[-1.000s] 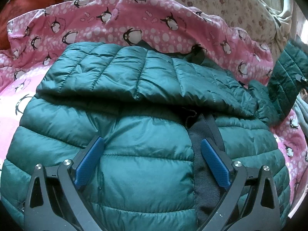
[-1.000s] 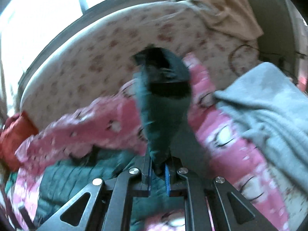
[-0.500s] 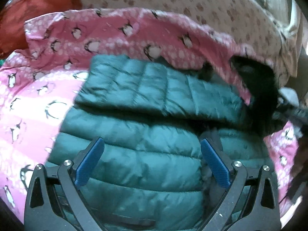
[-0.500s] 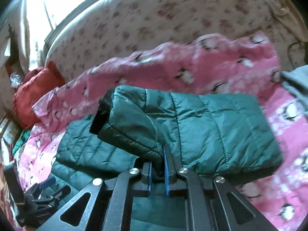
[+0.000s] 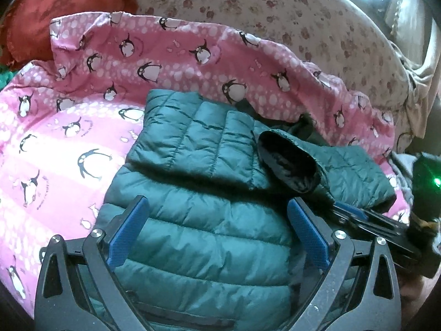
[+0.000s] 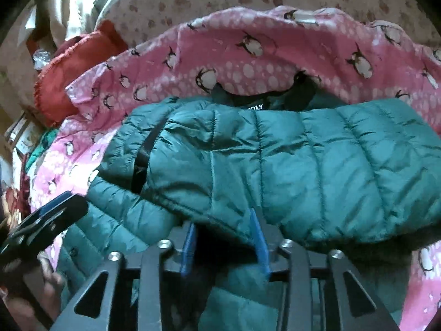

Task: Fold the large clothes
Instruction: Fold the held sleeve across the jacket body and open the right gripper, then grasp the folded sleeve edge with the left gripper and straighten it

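Opening right tongs [image 6: 224, 244] at jacket sleeve [image 6: 303, 171], just unclamped.

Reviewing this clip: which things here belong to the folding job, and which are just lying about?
Part of the job:
green puffer jacket
its folded sleeve
left tool
right tool

Lying about:
pink penguin blanket
red cushion
floral sheet
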Demonstrator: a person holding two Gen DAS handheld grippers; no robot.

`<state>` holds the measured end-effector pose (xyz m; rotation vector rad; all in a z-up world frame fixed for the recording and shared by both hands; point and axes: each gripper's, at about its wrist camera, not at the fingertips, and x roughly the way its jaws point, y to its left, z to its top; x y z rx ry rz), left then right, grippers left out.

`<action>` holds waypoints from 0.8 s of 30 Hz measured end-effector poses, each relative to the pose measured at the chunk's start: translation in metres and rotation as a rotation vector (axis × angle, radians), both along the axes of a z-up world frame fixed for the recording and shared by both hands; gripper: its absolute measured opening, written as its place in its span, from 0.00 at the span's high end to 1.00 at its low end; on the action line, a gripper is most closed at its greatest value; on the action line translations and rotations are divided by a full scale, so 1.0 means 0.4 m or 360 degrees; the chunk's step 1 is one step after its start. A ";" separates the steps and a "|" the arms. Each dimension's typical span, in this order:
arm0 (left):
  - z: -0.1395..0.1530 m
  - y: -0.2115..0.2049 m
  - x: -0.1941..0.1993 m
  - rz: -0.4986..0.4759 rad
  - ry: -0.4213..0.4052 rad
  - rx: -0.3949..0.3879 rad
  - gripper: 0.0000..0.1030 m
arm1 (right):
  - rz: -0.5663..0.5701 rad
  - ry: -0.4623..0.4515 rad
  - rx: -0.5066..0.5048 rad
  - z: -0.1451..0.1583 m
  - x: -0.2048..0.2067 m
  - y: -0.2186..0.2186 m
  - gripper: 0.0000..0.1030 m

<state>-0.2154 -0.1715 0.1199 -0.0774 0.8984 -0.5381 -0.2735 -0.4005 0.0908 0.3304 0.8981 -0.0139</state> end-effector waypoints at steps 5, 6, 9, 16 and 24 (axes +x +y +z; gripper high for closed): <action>0.009 -0.030 0.000 -0.0003 0.0032 -0.0035 0.02 | -0.0082 -0.0039 0.0026 0.045 -0.079 -0.061 0.64; 0.010 -0.035 0.000 -0.0005 0.0035 -0.0035 0.02 | -0.0100 -0.0049 0.0022 0.052 -0.093 -0.068 0.64; 0.016 -0.053 0.001 -0.0007 0.0054 -0.0049 0.02 | -0.0158 -0.0064 0.0011 0.067 -0.137 -0.107 0.64; 0.031 -0.099 -0.001 -0.0029 0.0060 -0.0055 0.02 | -0.0301 -0.0061 0.0051 0.062 -0.206 -0.188 0.64; 0.007 -0.163 -0.002 -0.0087 0.0097 0.0012 0.02 | -0.0322 -0.0077 0.0089 0.051 -0.243 -0.208 0.64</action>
